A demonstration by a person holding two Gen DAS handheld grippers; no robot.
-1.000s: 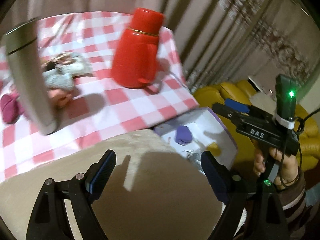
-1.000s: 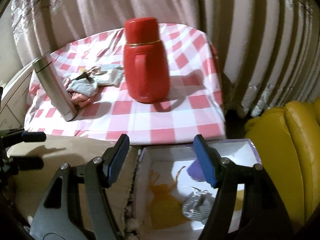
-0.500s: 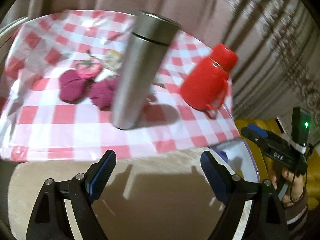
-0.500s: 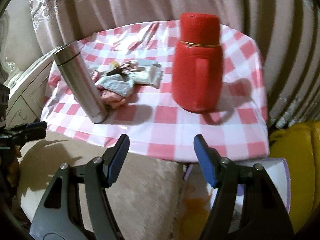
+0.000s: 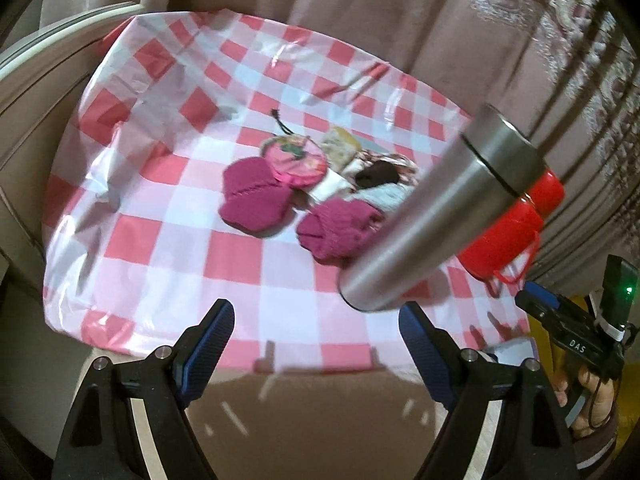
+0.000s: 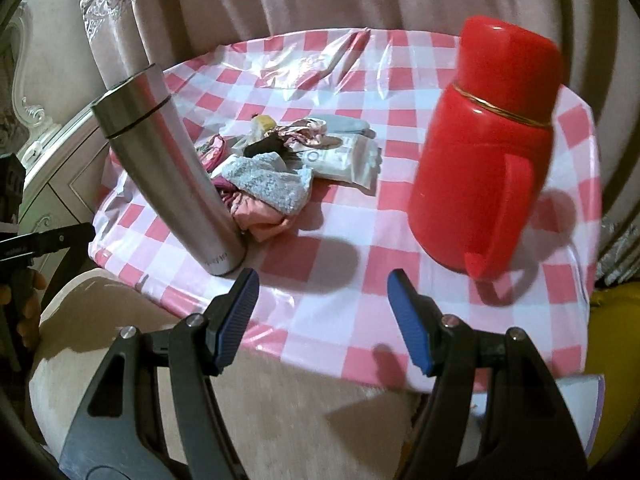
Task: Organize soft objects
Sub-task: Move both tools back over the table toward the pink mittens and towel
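Left wrist view: both the left gripper (image 5: pixel 316 344) and right gripper (image 6: pixel 322 318), jaws released and empty, are approaching the table's near edge, likely needing to reach past the steel flask (image 5: pixel 432 220) for the maroon knits (image 5: pixel 252 196).

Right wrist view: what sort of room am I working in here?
Most likely a home living room. A small table under a pink checked plastic tablecloth stands before full-length patterned curtains, with a yellow sofa beside it and an ornate white cabinet at the left.

Warm, dim indoor light from the camera's side casts hard shadows across the glossy tablecloth (image 6: pixel 360 216), which shows glare streaks; fisheye bending and dark corners; slight motion blur throughout.
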